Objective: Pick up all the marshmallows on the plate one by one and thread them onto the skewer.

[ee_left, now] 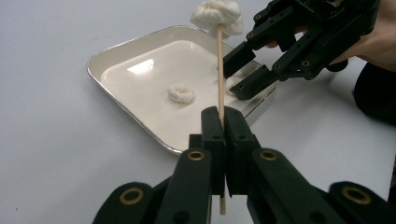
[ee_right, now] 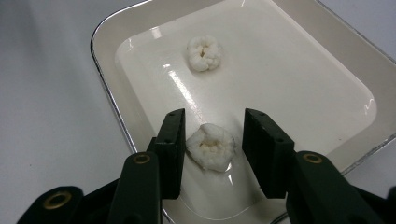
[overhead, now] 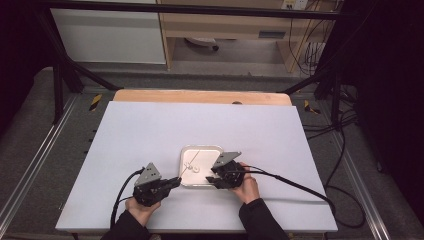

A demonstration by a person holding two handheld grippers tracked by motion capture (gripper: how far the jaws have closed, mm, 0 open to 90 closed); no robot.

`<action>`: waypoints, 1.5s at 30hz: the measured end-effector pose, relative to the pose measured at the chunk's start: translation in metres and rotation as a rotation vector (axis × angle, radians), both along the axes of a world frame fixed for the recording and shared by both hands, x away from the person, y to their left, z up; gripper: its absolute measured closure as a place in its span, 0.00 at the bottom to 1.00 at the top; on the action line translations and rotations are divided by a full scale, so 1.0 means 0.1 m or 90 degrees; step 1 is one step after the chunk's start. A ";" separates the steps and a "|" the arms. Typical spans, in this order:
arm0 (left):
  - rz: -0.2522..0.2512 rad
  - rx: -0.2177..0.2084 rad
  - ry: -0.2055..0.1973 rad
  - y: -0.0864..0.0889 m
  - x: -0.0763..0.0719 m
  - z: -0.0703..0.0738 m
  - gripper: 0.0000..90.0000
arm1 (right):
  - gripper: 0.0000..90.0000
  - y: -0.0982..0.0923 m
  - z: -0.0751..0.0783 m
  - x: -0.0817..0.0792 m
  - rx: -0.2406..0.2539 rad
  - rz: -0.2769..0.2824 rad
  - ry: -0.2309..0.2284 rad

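Table [overhead: 150,130]: white top, person seated at the near edge.

Tray [overhead: 186,151]: white, rounded corners, near centre, between the two hands.

Left gripper [overhead: 172,182]: just left of the tray, jaws together, clamped on a wooden skewer [ee_left: 219,70]. The skewer's long axis runs up and over the tray; one white puffed piece [ee_left: 215,15] is already threaded near its tip.

Right gripper [ee_right: 212,140]: at the tray's near right corner, the nearer hand to the loose pieces. Jaws part-way apart, straddling a white puffed piece on the tray floor [ee_right: 211,147]; left pad touching or nearly so, right pad clear.

Second loose piece [ee_right: 204,52]: farther in.
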State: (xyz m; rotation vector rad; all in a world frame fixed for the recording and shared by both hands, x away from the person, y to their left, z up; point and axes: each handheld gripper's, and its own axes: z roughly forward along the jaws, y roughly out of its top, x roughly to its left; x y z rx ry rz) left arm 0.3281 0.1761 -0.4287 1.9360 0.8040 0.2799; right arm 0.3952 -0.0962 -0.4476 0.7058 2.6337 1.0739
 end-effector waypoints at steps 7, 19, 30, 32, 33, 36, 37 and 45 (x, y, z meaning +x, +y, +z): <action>-0.002 0.000 0.002 0.00 -0.01 -0.01 0.98 | 0.74 0.00 0.00 -0.01 0.006 -0.004 0.003; -0.004 -0.003 -0.001 0.00 -0.02 0.00 0.98 | 0.76 -0.04 0.09 0.00 0.047 -0.017 0.021; -0.008 -0.003 -0.007 -0.02 -0.03 0.00 0.98 | 0.77 -0.22 0.38 -0.02 0.146 -0.030 0.033; -0.008 -0.003 -0.008 -0.02 -0.03 0.00 0.98 | 0.77 -0.26 0.44 -0.03 0.168 -0.033 0.035; -0.008 -0.003 -0.008 -0.02 -0.03 0.00 0.98 | 0.77 -0.28 0.47 -0.03 0.178 -0.034 0.037; -0.007 -0.006 -0.007 -0.01 -0.03 0.00 0.98 | 0.77 -0.33 0.55 -0.04 0.206 -0.036 0.040; -0.007 -0.006 -0.007 -0.01 -0.03 0.00 0.98 | 0.77 -0.34 0.57 -0.04 0.217 -0.036 0.040; -0.013 -0.009 -0.010 -0.02 -0.03 0.01 0.98 | 0.79 -0.42 0.73 -0.02 0.308 -0.037 0.059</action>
